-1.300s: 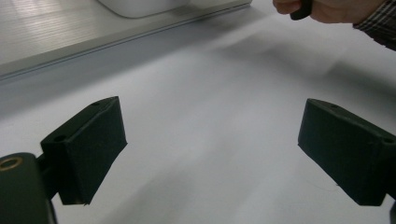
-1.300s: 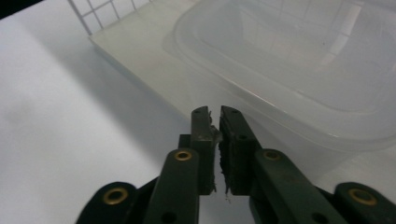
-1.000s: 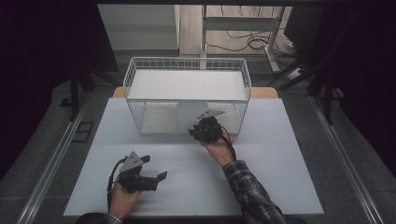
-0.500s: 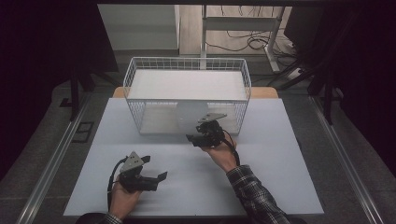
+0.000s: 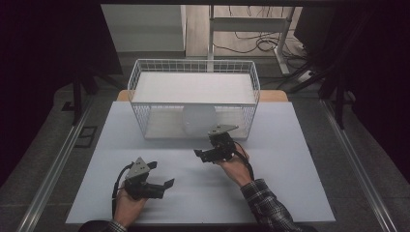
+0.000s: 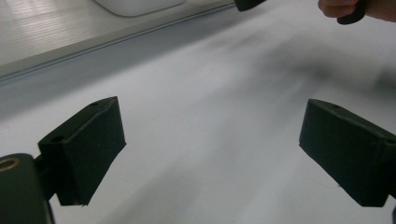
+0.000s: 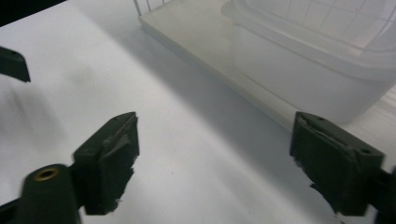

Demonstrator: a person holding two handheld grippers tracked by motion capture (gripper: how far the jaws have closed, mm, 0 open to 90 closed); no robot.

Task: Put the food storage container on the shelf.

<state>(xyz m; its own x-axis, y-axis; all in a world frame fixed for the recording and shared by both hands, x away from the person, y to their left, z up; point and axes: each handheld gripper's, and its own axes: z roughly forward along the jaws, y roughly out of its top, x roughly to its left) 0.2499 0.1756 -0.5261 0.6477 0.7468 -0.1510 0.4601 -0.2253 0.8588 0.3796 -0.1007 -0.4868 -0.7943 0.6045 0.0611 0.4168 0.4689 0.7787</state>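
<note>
My right gripper (image 5: 209,155) sits nearest basket (image 5: 193,104), jaws wide, empty. White bowl (image 5: 198,119) inside basket lies just ahead across wire front. My left gripper (image 5: 153,185) wide, empty, well back on table (image 5: 290,164). No long axis: bowl round.

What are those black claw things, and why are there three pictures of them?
A person sits at a white table and holds a two-jaw gripper in each hand: the left gripper and the right gripper. One camera looks down from above. The other two ride on the grippers, so you look along their black jaws. Both grippers are open and hold nothing. At the back stands a white wire basket with a round white container in it.
</note>
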